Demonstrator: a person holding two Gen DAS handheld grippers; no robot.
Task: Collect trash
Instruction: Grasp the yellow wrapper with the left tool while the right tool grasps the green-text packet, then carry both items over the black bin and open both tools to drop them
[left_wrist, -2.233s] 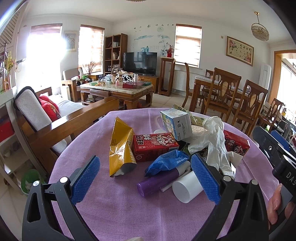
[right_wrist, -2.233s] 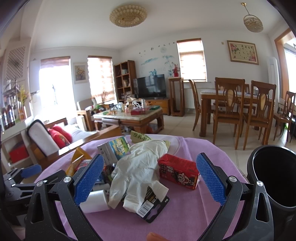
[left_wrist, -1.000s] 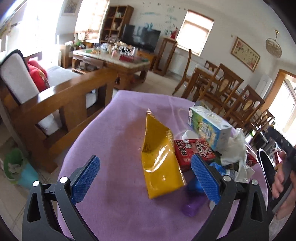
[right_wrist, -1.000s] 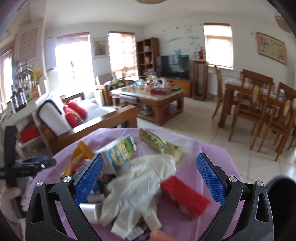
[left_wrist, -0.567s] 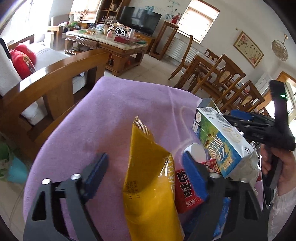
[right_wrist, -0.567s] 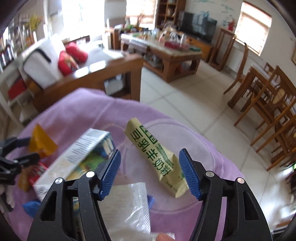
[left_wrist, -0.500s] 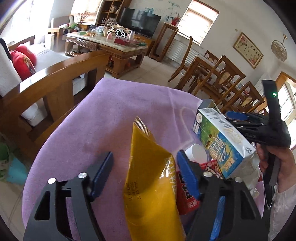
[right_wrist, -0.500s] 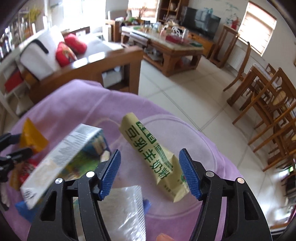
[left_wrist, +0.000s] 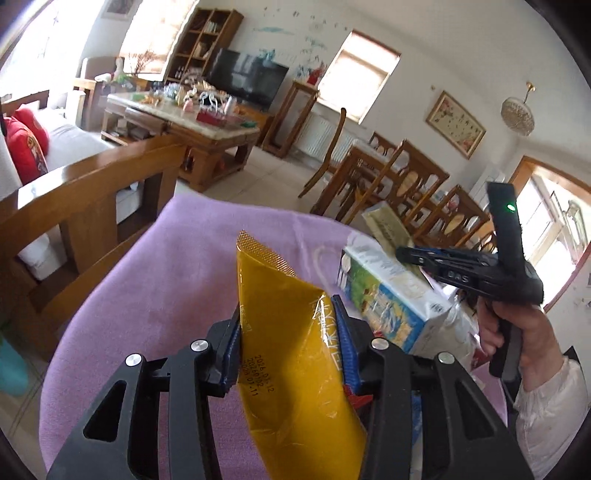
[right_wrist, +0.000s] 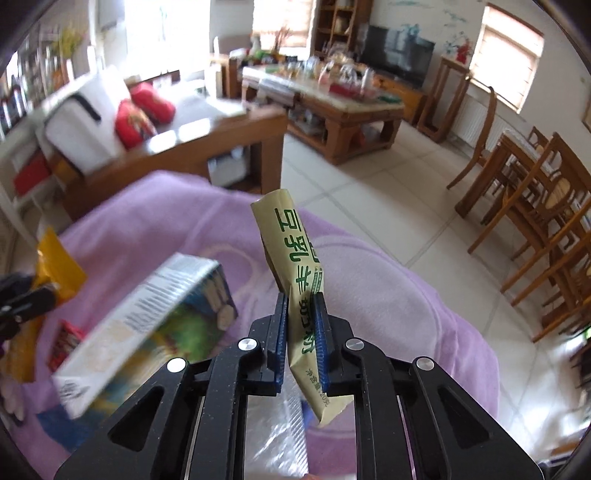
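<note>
A yellow snack bag (left_wrist: 273, 280) stands upright between the blue pads of my left gripper (left_wrist: 286, 310). Its jaws are closing and the pads press on the bag's creased sides. My right gripper (right_wrist: 301, 299) is closing too, and its pads pinch a pale green packet with green lettering (right_wrist: 288, 236), which sticks up above the purple tablecloth (right_wrist: 177, 221). In the left wrist view the right gripper (left_wrist: 406, 254) reaches over a blue and white carton (left_wrist: 384, 295), with the packet (left_wrist: 384, 225) at its tip. The carton (right_wrist: 147, 321) lies tilted to the left of the right gripper.
A red box (right_wrist: 66, 343), a blue wrapper (right_wrist: 59, 421) and clear plastic (right_wrist: 277, 435) lie near the carton. A wooden sofa arm (left_wrist: 85, 192) borders the table on the left. Dining chairs (left_wrist: 399, 184) stand beyond. A person's hand (left_wrist: 517, 325) holds the right gripper.
Both grippers went from wide open to closed: the left on the yellow bag, the right on the green packet. The right gripper moved forward over the carton to the packet, which now stands lifted.
</note>
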